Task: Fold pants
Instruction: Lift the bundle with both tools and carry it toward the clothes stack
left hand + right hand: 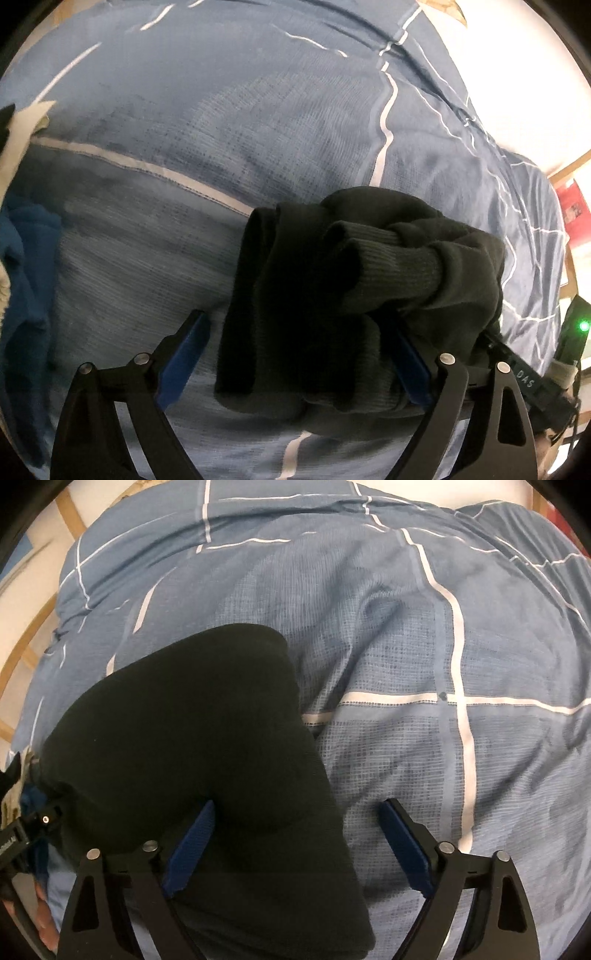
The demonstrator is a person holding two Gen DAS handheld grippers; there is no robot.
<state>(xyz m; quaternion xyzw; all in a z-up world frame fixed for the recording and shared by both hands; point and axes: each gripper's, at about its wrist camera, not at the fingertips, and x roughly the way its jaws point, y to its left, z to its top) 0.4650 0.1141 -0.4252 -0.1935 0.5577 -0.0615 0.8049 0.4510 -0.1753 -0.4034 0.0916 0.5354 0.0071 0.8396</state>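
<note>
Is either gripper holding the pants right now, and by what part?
Neither. The left gripper and right gripper are both open, straddling the folded pants lying on the duvet.

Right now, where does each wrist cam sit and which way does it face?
Left wrist: on the left hand-held gripper, looking along its open blue fingers down at the folded dark pants on the blue checked duvet; the right hand-held gripper shows at the right edge.
Right wrist: on the right hand-held gripper, open, facing the pants' smooth fold.
Shared: pants, duvet.
</note>
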